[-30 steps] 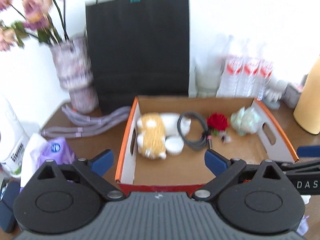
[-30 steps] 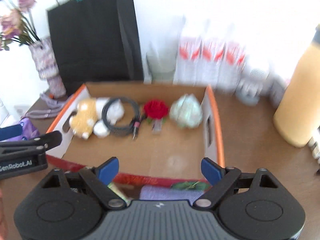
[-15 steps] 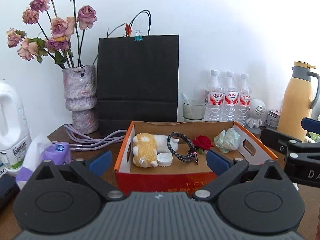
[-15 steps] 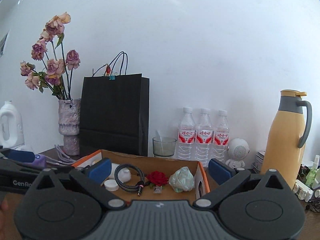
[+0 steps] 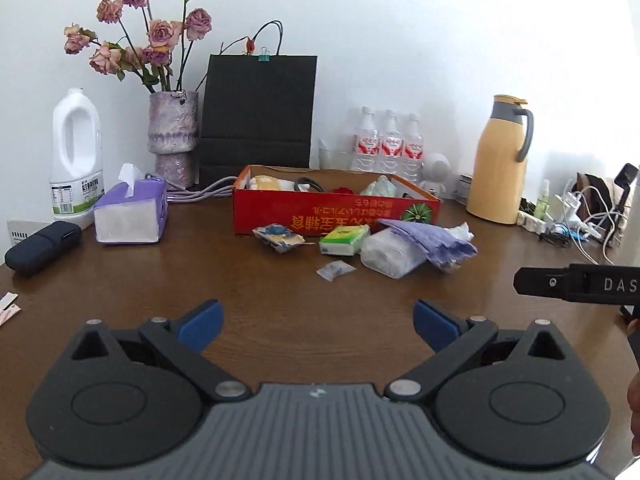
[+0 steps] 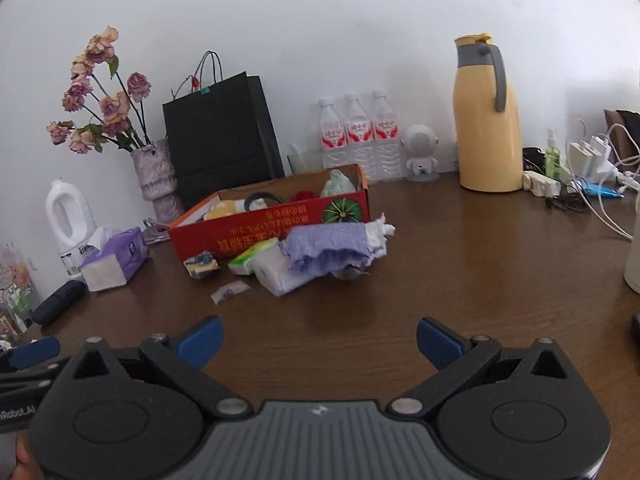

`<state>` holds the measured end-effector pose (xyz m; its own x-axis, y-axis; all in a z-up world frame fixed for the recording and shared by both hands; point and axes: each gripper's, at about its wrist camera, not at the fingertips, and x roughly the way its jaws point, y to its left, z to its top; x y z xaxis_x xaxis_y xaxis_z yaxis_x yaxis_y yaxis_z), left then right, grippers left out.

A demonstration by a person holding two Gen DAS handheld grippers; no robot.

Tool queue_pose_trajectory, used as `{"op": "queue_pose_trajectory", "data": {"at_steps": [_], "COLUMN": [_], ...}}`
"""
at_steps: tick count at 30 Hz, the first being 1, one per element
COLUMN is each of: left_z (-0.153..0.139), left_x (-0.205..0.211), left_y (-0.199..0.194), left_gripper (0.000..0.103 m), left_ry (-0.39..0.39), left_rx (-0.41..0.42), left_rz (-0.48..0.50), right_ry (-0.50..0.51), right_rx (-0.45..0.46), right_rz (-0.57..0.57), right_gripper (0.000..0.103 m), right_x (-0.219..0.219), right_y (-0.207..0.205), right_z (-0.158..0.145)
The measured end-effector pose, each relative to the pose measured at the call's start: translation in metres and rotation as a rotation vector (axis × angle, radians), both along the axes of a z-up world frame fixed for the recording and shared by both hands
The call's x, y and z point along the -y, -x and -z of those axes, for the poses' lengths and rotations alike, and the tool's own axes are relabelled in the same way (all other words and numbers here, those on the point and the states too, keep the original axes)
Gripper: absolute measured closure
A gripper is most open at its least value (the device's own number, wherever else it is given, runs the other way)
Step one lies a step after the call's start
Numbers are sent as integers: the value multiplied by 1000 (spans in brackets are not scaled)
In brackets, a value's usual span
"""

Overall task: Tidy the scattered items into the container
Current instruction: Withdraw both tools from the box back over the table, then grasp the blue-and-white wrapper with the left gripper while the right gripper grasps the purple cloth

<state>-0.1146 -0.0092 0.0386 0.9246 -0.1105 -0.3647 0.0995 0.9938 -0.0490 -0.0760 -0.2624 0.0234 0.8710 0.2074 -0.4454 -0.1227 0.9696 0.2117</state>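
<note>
Both grippers hang over bare counter at the bottom of their frames — the left gripper and the right gripper each with jaws wide apart and nothing between them. The red box sits mid-frame, already holding a plush toy, a cable, a red flower and a pale wad. Just in front of it lie a crumpled wrapper, a green pack, a small packet and a purple cloth draped over a white roll.
</note>
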Motion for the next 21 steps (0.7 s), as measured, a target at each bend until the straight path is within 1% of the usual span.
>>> {"op": "queue_pose_trajectory", "data": {"at_steps": [3,4,8,12,14,16,18,20,21], "left_z": [-5,-5,-6,-10,-12,-12,-9,-4,-2], "left_x": [2,2,0,-3,-4,-8,-14,-21,-23], "left_y": [4,0,-26,-55,-80,-115,-152,-190,-209], "left_gripper": [0,0,0,0,0,0,0,0,0], "left_ry": [-2,-3,-35,-78,-102,-104,-67,-21,-16], "left_rx": [37,33,-29,-11,-22,-79,-133,-190,-214], "left_rz": [5,-1,-40,2,7,-1,4,1,-14], "right_ry": [-4,-5,5,9,39,68,92,90,85], "right_rx": [14,15,5,-15,-32,-21,-13,-11,-13], "right_rz": [23,32,39,29,1,-31,-42,-44,-57], "right_gripper": [0,0,0,0,0,0,0,0,0], "right_x": [8,9,11,16,13,8,1,-4,-6], "right_y": [9,8,-8,-35,-52,-69,-85,-100,-107], "right_z": [-1,-1,-2,-3,-5,-10,-15,-16,-14]}}
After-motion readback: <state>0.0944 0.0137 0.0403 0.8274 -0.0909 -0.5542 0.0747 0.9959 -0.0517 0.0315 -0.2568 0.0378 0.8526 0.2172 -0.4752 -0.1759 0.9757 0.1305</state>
